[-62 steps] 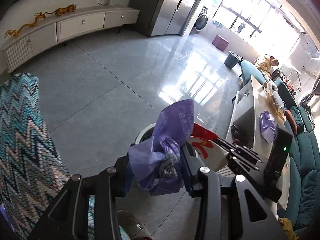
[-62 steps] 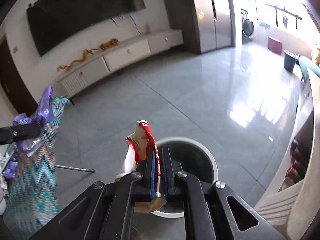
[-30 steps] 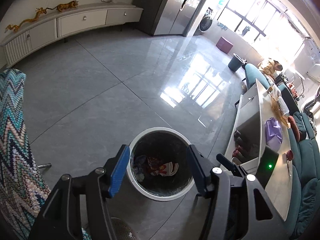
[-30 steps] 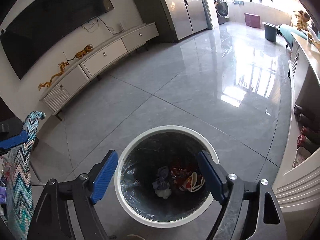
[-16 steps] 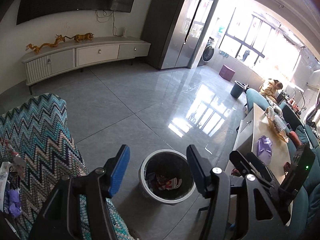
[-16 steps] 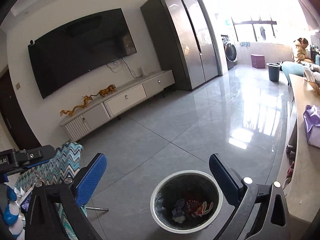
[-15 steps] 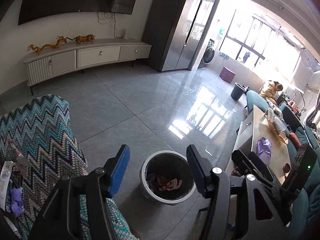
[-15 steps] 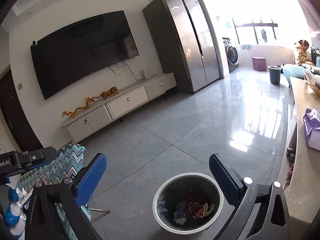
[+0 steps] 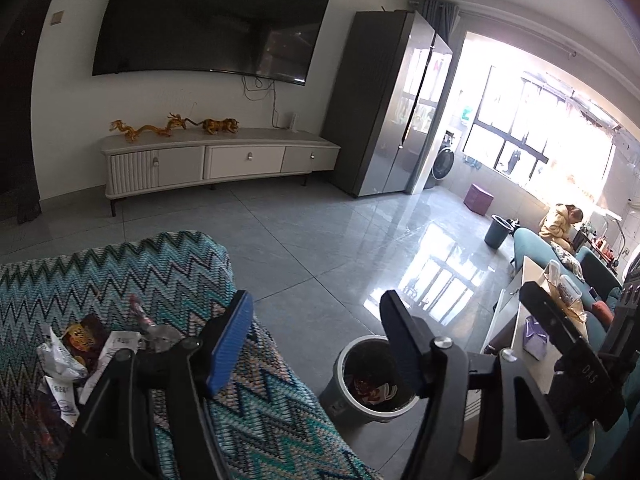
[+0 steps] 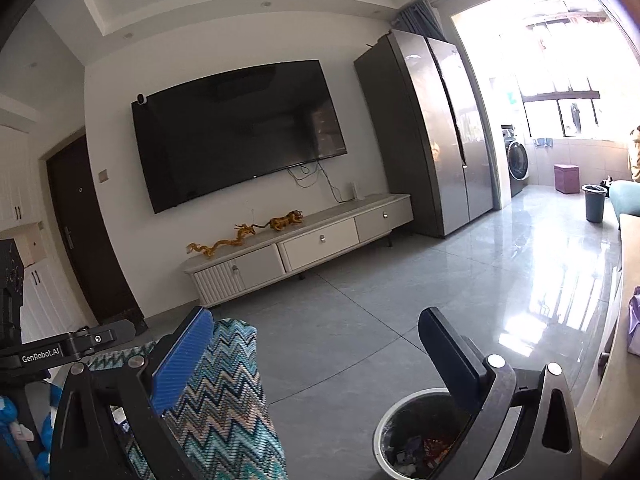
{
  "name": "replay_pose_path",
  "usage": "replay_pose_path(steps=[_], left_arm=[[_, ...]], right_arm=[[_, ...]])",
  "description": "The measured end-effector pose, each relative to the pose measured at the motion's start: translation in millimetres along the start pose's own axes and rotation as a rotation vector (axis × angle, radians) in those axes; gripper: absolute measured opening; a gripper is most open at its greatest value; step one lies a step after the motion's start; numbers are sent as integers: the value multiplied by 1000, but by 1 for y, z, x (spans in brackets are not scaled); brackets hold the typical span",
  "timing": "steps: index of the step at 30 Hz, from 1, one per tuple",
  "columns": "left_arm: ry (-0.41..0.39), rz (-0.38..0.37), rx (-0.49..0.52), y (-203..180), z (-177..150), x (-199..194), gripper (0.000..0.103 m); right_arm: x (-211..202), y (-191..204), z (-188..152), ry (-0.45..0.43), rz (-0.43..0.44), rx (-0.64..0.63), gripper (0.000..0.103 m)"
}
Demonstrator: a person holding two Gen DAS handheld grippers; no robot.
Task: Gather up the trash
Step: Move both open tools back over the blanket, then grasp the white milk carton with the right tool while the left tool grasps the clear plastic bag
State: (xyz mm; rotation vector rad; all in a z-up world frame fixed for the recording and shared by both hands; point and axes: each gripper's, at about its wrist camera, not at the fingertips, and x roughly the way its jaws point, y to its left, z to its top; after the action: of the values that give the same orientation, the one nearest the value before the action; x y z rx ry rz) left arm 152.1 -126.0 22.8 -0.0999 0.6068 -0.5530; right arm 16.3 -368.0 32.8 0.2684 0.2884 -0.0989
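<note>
Several crumpled wrappers [image 9: 76, 354] lie on a table under a blue zigzag cloth [image 9: 132, 276] at the lower left. My left gripper [image 9: 316, 320] hangs over the cloth's edge; its jaws are opening and hold nothing. A round grey bin [image 9: 352, 392] stands on the floor beyond it, with a red wrapper and other trash inside. My right gripper [image 10: 316, 344] is open and empty, above and before the bin [image 10: 394, 426], beside the cloth [image 10: 224, 392]. The left gripper's body [image 10: 60, 348] shows at the left edge.
A white TV cabinet [image 9: 224, 160] and a tall fridge [image 9: 384, 120] line the far wall. A low table [image 9: 520, 320] with a purple bag [image 9: 534, 334] stands right of the bin. A dark bucket [image 9: 496, 232], a teal sofa and a seated person [image 9: 560, 224] are far right.
The purple bag and the red wrapper have left the grippers and lie in the bin. Both grippers rose and tilted up, and the cloth with wrappers came into view.
</note>
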Motion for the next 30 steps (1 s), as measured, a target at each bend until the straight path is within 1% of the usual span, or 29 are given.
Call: replay_pose_path(steps=[5, 7, 12, 14, 19, 22, 25, 28, 30], left_arm=[[-40, 53, -17, 53, -5, -35, 71], [-50, 76, -23, 74, -7, -48, 71], [-75, 157, -41, 139, -15, -82, 71], [-78, 190, -61, 167, -22, -93, 71], [-74, 260, -140, 231, -44, -118, 71], [-60, 286, -193, 263, -61, -126, 71], [-30, 301, -219, 283, -79, -126, 71], [26, 294, -245, 297, -97, -116, 71], [72, 276, -267, 303, -111, -105, 71]], right_arm=[[3, 44, 5, 19, 77, -42, 103], [7, 57, 6, 38, 116, -39, 103], [15, 95, 2, 86, 179, -61, 103], [23, 112, -1, 112, 213, -77, 103], [36, 150, -17, 182, 267, -121, 103], [54, 169, -29, 238, 323, -113, 103], [72, 189, -43, 295, 351, -132, 103], [86, 209, -58, 359, 383, -152, 100], [99, 221, -67, 404, 403, -158, 97]])
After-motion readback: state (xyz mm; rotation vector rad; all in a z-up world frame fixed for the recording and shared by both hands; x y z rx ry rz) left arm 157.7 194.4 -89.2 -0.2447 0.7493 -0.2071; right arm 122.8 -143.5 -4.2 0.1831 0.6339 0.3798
